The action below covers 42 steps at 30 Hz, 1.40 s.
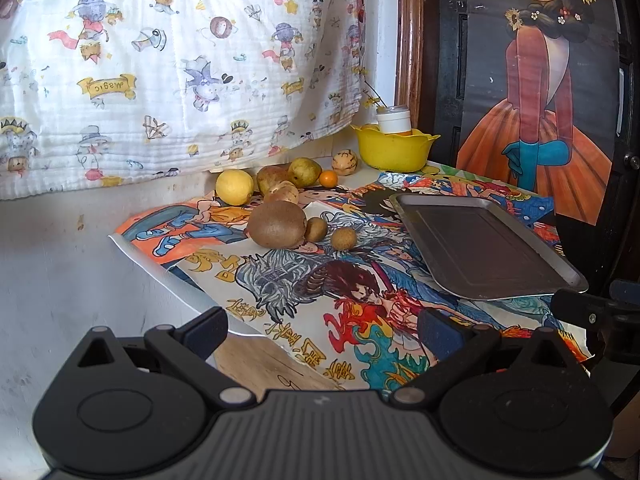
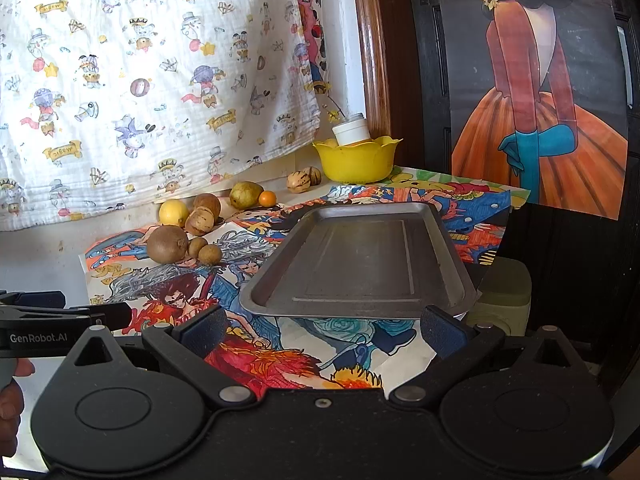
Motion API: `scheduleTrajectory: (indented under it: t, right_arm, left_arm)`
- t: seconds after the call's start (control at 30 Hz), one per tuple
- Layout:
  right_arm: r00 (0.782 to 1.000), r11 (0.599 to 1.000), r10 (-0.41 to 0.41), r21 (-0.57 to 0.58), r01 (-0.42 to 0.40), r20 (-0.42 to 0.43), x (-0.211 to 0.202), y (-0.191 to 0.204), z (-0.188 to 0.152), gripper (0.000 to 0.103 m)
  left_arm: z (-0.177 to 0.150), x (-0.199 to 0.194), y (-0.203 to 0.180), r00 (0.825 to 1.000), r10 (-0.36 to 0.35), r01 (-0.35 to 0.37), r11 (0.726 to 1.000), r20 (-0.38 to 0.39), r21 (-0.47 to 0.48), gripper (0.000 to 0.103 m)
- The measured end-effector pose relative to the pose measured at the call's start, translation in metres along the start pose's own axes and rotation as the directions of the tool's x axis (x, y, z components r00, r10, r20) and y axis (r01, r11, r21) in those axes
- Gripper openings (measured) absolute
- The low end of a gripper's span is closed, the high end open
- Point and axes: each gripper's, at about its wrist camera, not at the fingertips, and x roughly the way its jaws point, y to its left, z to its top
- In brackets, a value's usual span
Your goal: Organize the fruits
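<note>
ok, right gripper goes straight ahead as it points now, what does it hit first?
Probably the near rim of the empty grey metal tray, dead ahead of the open right gripper; depth unclear, so it might pass over.

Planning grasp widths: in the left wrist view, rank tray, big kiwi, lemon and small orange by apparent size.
1. Tray, largest, though also nearest.
2. Big kiwi.
3. Lemon, close to the kiwi and farther back, so that order is unsure.
4. Small orange, clearly smallest.

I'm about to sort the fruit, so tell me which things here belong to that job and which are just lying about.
For the job:
large brown kiwi
two small brown round fruits
yellow lemon
green pear
small orange citrus
empty grey metal tray

Lying about:
yellow scalloped plastic bowl
white-capped jar in it
cartoon-printed white cloth
</note>
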Motion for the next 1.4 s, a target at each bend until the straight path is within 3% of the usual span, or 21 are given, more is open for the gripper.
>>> scheduleTrajectory:
  t: [0.77,0.9,1.13,1.4]
  right_arm:
    - [1.0,1.0,0.013,0.0,-0.013,0.002,0.005,-0.003,0.003,0.103]
    - [0.999,0.999,0.042,-0.02,-0.042,0.014,0.002,-0.01,0.014,0.103]
    - [0.985,0.984,0.175,-0.025,-0.175,0.006,0.007,-0.03,0.058,0.103]
    - [0.97,0.951,0.241,-0.198,-0.237,-0.002,0.016,-0.019,0.1,0.103]
  left_arm:
    - [0.0,0.004,0.003,1.0,-0.008,0.007,1.0,-0.019,-0.021,0.103]
    - [0.007,0.006,0.008,1.0,0.005,-0.006,1.0,-0.026,-0.027,0.103]
    - [0.03,0.013,0.027,0.999,0.041,-0.041,0.997,-0.012,-0.058,0.103]
    - [0.056,0.026,0.042,0.999,0.043,-0.043,0.998,0.001,-0.048,0.103]
